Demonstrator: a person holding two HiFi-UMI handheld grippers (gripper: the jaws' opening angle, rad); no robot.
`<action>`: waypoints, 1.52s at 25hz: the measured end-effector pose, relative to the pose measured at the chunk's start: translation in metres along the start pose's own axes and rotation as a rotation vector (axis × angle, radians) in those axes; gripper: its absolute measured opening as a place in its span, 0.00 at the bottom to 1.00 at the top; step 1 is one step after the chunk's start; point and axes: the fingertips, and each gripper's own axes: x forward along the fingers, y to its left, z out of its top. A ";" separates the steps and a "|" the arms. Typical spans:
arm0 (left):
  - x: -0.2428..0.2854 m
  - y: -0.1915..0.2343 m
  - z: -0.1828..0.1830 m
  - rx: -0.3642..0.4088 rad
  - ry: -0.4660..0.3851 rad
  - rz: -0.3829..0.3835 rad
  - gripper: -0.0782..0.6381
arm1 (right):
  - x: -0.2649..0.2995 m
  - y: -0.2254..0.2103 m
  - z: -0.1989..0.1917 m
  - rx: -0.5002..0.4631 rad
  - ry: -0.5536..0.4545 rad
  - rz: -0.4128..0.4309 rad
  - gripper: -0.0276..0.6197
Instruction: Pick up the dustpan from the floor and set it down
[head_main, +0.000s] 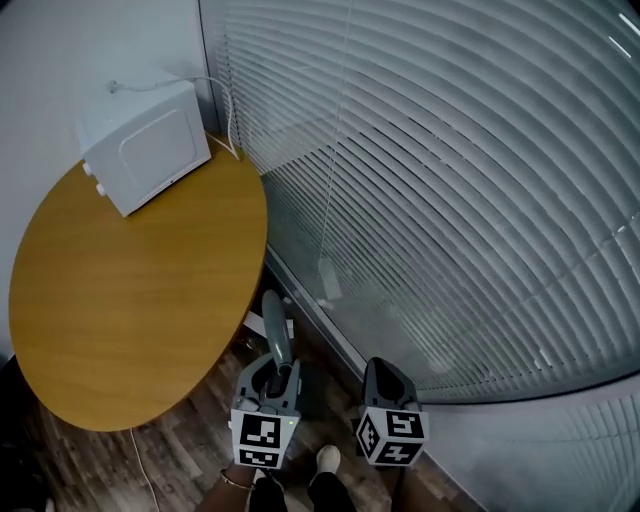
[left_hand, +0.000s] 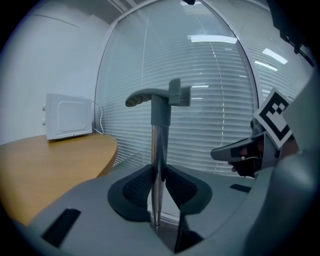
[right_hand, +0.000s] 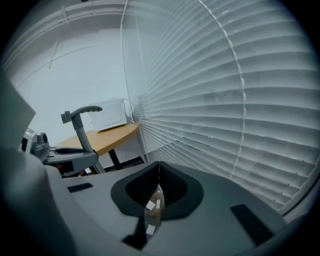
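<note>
**Thin pole, one grip: the dustpan could twist or tip when it lands**

Nearest in, the left gripper (left_hand: 156, 197) pinches the dustpan's (left_hand: 159, 107) metal pole (left_hand: 157, 150) between its pads. The round, smooth shaft could turn or slide in so narrow a hold. The right gripper (right_hand: 159, 172) sits just beside it with its jaws pressed together on nothing, so it offers no steadying.

The pan end hangs below both grippers and shows in no view (its height above the floor (head_main: 190, 450) cannot be told). If it meets the floor at a tilt, the tall pole would likely lever over.

Further out, the desk (head_main: 130, 300) edge stands near the pole on one side and the blinds (head_main: 450, 200) on the other, so a swing either way could knock one. The white appliance (head_main: 150, 150) at the desk's far side looks safely clear.
</note>
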 end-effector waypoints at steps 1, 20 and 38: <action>0.004 0.001 -0.009 0.001 0.011 0.003 0.24 | 0.003 -0.001 -0.005 0.000 0.004 0.000 0.09; 0.081 0.004 -0.102 0.042 0.147 0.004 0.24 | 0.036 -0.026 -0.091 0.073 0.107 -0.036 0.09; 0.134 0.021 -0.115 0.020 0.160 0.017 0.24 | 0.064 -0.036 -0.109 0.103 0.157 -0.061 0.09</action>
